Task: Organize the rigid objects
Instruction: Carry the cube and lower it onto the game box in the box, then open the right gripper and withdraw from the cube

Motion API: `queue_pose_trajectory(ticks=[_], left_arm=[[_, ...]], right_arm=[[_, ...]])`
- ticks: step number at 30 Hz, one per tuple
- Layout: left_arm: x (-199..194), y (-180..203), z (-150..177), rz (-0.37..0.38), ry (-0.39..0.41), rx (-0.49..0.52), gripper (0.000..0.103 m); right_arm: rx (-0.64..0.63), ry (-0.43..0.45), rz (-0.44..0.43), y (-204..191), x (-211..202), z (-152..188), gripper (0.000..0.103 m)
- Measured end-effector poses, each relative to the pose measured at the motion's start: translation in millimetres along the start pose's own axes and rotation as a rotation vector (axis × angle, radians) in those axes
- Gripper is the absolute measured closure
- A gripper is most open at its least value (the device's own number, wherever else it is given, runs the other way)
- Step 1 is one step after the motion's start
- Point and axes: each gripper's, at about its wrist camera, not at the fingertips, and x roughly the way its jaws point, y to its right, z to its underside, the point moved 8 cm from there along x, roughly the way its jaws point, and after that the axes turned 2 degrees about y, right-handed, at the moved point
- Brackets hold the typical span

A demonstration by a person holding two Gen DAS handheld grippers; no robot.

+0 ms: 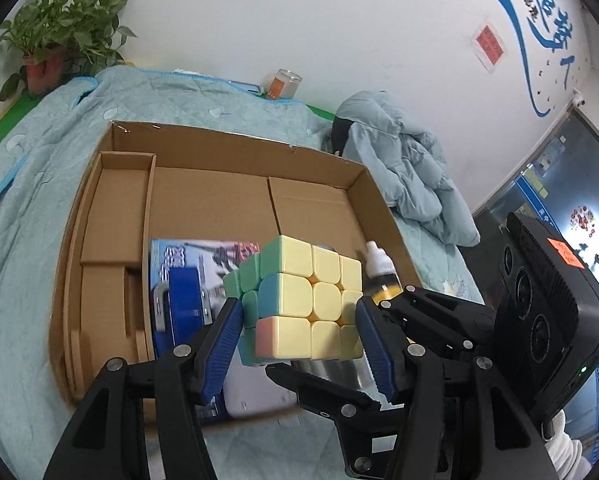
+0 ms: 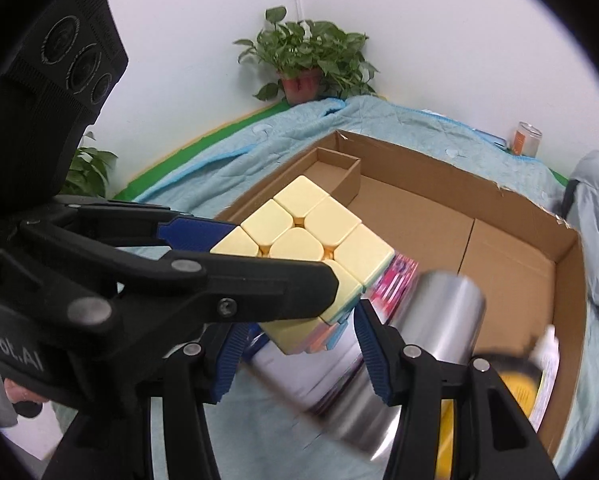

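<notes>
Pastel yellow puzzle cube (image 1: 299, 300), clenched in left tongs (image 1: 299, 328) above brown cardboard box (image 1: 387, 216); right tongs (image 2: 295, 340) released. A shallow grip could drop it.

Bed under pale blue quilt (image 1: 39, 208), open cardboard box (image 1: 235, 184) on it (jacket (image 1: 411, 164) alongside)

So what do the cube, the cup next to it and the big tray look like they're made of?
Cube: looks like matte pastel plastic, with rounded stickerless tiles and no glare; the left gripper is shut on it.
Cup: probably brushed stainless steel, a silvery wall with streaky reflections, though it is blurred.
Tray: brown corrugated cardboard, with folded flaps and raw torn edges.
</notes>
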Motion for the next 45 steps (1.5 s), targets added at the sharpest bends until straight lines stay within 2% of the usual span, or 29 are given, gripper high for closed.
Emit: queue_pose_trajectory(ticks=[6,11,14,19,20,23,25,28,35,38,40,41,42,43,44,45], left_arm=[[54,-23,-39,-0.027,-0.061,-0.005,0.047],[92,-40,-50,-0.048,-0.118,-0.015,0.058],[105,-50,-49,-0.088,-0.133,-0.005,0.061],[104,-62,-37,-0.093,-0.157,-0.037,0.061],[102,-62,-35,-0.096,-0.154,-0.038,0.07],[96,-63,-31,-0.081,-0.155,-0.045,0.077],[96,-63,-31,-0.079,-0.157,-0.05,0.078],[92,-59,-29,-0.095,-0.155,-0.034,0.078],[101,-53,-29,-0.031,-0.177,-0.069,0.079],[98,-50,-26,-0.045,-0.176,-0.042,0.079],[94,-50,-19,-0.076,-0.183,-0.016,0.079],[91,-49,-15,-0.089,-0.181,0.0,0.079],[87,-49,-12,-0.09,-0.174,0.009,0.079],[81,-48,-9,-0.086,-0.158,0.019,0.079],[73,-46,-7,-0.089,-0.13,0.027,0.077],[62,-44,-6,-0.098,-0.09,0.038,0.075]], right_arm=[[-0.017,-0.099,-0.016,37,39,-20,0.051],[0.011,-0.183,-0.028,59,72,-15,0.051],[0.022,-0.202,-0.029,64,83,-8,0.056],[0.012,-0.239,-0.035,56,86,-3,0.06],[0.015,-0.244,-0.04,55,85,-1,0.063],[0.025,-0.252,-0.031,54,76,0,0.066],[0.029,-0.255,-0.03,55,73,0,0.068],[0.029,-0.265,-0.017,57,71,2,0.078],[0.053,-0.259,0.007,64,59,1,0.078],[0.071,-0.259,-0.013,63,55,3,0.078],[0.067,-0.254,0.003,59,50,5,0.078],[0.07,-0.241,0.022,58,46,6,0.076],[0.08,-0.218,0.051,58,40,8,0.064],[0.099,-0.187,0.073,57,34,9,0.051],[0.135,-0.128,0.083,54,22,12,0.028],[0.158,-0.08,0.085,52,13,15,0.017]])
